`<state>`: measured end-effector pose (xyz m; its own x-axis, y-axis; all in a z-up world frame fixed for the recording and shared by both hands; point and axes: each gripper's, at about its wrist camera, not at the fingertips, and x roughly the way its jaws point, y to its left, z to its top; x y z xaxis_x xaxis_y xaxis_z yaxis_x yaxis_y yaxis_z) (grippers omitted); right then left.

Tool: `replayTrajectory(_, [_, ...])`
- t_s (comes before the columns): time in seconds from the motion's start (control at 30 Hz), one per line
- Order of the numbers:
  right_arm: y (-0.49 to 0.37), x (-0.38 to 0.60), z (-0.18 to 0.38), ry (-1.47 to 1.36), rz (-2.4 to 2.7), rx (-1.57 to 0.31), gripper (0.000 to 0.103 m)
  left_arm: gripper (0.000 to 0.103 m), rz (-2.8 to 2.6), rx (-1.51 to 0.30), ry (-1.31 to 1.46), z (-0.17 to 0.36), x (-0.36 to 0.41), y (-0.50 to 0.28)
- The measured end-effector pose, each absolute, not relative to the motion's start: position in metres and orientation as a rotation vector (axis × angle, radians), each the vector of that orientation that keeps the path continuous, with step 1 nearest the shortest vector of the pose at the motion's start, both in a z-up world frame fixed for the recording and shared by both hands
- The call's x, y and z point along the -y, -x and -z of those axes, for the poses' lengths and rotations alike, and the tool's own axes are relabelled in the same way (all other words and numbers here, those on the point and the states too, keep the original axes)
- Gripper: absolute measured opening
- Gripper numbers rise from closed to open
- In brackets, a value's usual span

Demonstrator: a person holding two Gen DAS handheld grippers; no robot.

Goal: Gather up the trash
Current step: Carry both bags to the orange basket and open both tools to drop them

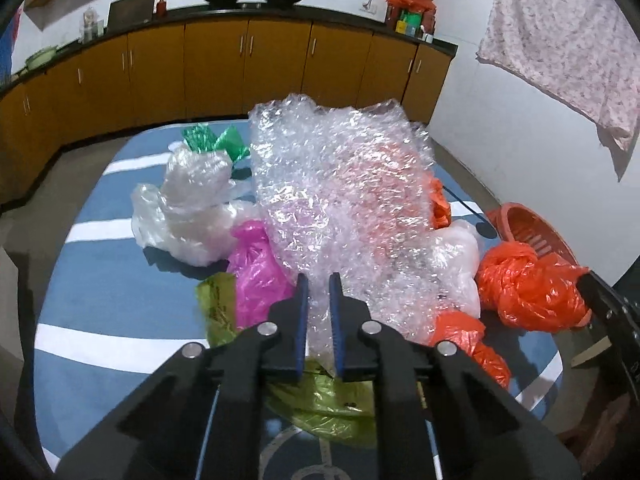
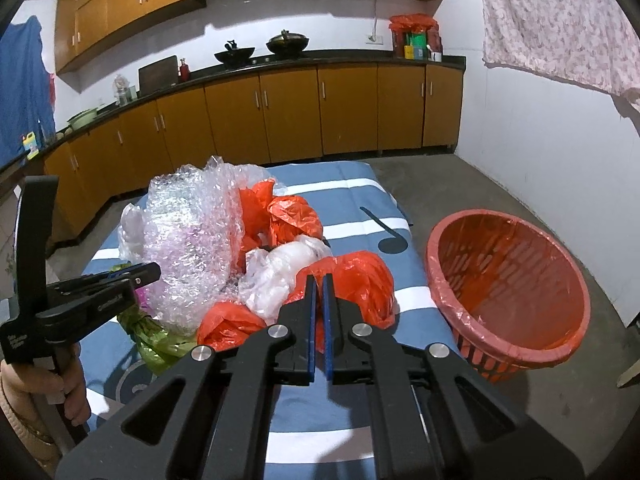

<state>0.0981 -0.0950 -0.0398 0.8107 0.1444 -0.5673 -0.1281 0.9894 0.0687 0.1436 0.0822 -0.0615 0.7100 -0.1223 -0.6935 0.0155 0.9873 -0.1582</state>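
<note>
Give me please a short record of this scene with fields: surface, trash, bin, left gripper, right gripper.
surface: blue striped mat
trash: big clear bubble wrap sheet, crumpled orange plastic bag, pink plastic bag, more bags
bin: round orange plastic basket with liner, beside the mat, nothing visible inside
left gripper: shut on bubble wrap
right gripper: shut on orange bag

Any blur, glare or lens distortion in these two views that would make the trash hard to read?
Left wrist view: bubble wrap throws speckled glare and looks slightly smeared; the counter bows strongly from the fisheye. Right wrist view: sharper, the orange bag and basket read clearly; dark vignette in the corners.
</note>
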Motion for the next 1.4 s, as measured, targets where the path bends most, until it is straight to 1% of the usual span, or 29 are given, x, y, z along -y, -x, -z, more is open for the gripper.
replayTrajectory(0.5, [-0.089, 0.113, 0.008, -0.01, -0.137, -0.512, 0.003, 0.009, 0.091, -0.584, 0.049, 0.001, -0.06, -0.107])
replayTrajectory(0.9, [-0.09, 0.141, -0.008, 0.011, -0.079, -0.454, 0.003, 0.009, 0.172, -0.509, 0.021, -0.032, -0.03, -0.104])
replayTrajectory(1.2, [-0.101, 0.199, -0.026, -0.002, 0.056, -0.408, 0.003, 0.009, 0.291, -0.509, 0.002, -0.035, 0.036, -0.124])
replayTrajectory(1.4, [-0.117, 0.244, -0.024, -0.042, 0.14, -0.418, 0.003, 0.009, 0.377, -0.523, -0.027, -0.027, 0.088, -0.144])
